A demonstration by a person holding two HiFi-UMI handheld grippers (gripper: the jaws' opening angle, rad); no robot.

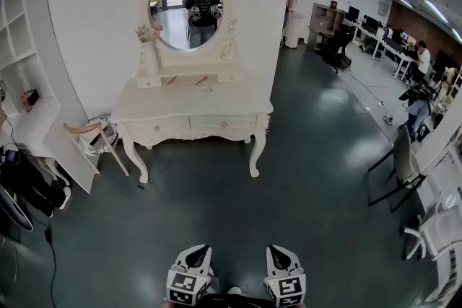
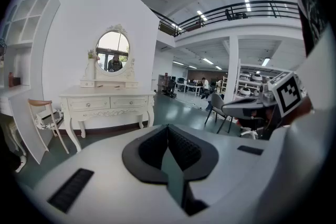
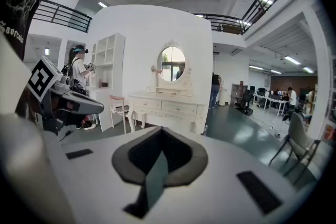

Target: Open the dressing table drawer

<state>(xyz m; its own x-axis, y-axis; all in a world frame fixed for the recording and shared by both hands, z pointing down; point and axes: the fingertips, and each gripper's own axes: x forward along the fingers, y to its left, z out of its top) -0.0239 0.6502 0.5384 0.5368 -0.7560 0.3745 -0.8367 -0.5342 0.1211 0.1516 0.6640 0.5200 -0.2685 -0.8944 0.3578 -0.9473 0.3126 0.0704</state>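
open-plan office: desks point(image 1: 388, 48), office chairs point(image 1: 435, 229).

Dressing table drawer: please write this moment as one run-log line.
stage: far from table | dressing table: drawers closed | left gripper: shut, empty | right gripper: shut, empty

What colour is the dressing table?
The dressing table is cream white with carved trim; the head view shows it best.

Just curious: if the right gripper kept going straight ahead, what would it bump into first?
Nothing close: past open floor, the right gripper likely reaches the dressing table front; depth is unclear.
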